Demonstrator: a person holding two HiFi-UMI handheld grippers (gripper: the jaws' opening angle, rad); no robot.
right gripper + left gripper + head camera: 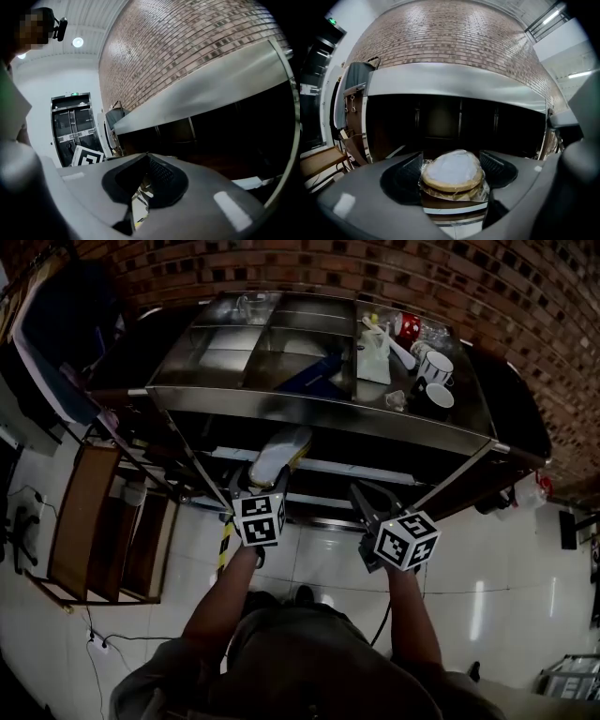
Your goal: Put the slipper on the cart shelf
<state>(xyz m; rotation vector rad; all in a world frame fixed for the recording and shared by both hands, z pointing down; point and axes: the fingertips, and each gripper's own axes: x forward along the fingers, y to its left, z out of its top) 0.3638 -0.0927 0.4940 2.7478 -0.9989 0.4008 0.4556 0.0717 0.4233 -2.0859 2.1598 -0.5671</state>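
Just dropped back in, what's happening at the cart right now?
A person stands at the steel cart with a tool in each hand. The left tool is closed on a pale slipper and holds it out toward the cart's dark open front, below the top tray. The slipper is not yet set down on a shelf. The right tool is shut and empty, alongside the left. Mugs and other items sit on the top tray.

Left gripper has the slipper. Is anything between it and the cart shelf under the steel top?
Nothing visible. The slipper, clamped in the left gripper's jaws, faces the open bay under the cart's steel top. No object shows in that opening ahead of it, though the bay's depth is too dark to check fully.
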